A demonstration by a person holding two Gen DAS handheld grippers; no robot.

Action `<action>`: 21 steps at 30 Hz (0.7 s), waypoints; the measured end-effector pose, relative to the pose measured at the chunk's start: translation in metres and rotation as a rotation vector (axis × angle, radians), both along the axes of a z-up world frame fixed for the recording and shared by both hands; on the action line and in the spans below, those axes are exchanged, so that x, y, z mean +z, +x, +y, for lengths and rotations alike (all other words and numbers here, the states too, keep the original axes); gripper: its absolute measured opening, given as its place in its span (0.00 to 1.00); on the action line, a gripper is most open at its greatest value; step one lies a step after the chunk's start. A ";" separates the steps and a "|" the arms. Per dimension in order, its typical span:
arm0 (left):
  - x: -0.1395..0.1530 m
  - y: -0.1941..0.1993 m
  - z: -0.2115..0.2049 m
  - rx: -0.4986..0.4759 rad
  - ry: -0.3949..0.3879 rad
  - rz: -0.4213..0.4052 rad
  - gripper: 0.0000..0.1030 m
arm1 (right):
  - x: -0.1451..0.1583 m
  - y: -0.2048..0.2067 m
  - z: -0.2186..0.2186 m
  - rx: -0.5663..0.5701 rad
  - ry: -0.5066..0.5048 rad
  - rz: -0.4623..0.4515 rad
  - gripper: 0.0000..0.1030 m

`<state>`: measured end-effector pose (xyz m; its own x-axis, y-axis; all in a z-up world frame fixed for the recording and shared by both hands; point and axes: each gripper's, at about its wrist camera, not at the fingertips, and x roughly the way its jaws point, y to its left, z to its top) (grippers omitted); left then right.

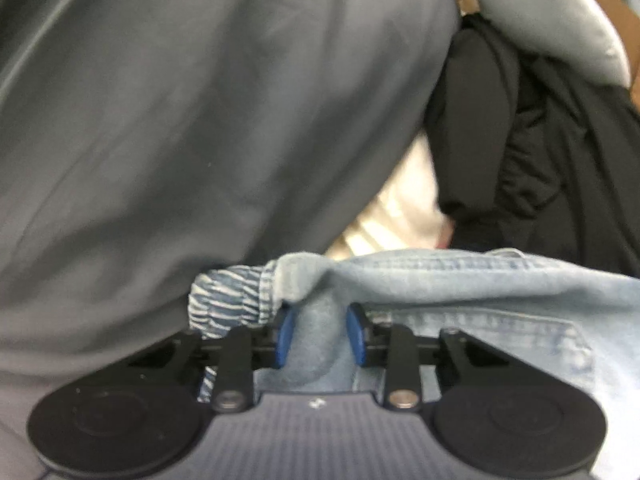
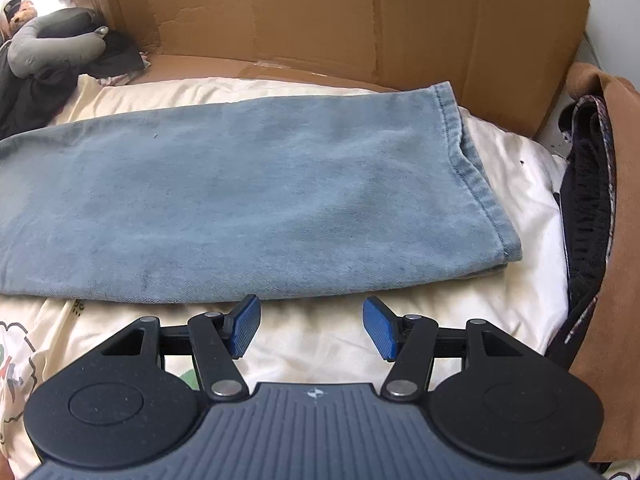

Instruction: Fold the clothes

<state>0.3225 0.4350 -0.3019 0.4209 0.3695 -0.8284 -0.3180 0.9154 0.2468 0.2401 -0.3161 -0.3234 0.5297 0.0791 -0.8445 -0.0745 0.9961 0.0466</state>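
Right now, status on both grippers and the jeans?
Left gripper shut on jeans fabric. Right gripper open, empty, just short of the jeans' near edge. Jeans flat on cream bedding. Nothing in the way.

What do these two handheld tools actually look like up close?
Both look alike. The left tool and right tool each have two blue ribbed pads on black linkage arms with silver pivot bolts. Behind these sit two round black discs beside a grey ridged body with a small white mark.
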 end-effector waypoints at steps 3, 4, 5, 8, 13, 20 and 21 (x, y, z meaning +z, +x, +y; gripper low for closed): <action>-0.007 0.009 -0.002 0.035 0.085 0.027 0.05 | 0.000 0.001 0.005 0.015 -0.009 -0.001 0.62; -0.009 0.011 0.000 0.057 0.099 0.033 0.03 | 0.000 0.001 0.007 0.020 -0.012 -0.001 0.62; -0.010 0.012 0.004 0.078 0.092 0.029 0.03 | 0.000 0.002 0.008 0.025 -0.015 -0.001 0.62; -0.014 0.016 0.004 0.082 0.108 0.038 0.04 | 0.000 0.003 0.013 0.041 -0.024 -0.002 0.62; -0.019 0.020 0.003 0.086 0.128 0.050 0.04 | -0.001 0.005 0.022 0.066 -0.039 -0.004 0.62; -0.020 0.020 -0.007 0.069 0.178 0.071 0.04 | 0.004 0.011 0.020 0.079 -0.052 -0.021 0.62; -0.020 0.019 -0.011 0.062 0.188 0.073 0.04 | 0.006 0.013 0.020 0.083 -0.056 -0.028 0.62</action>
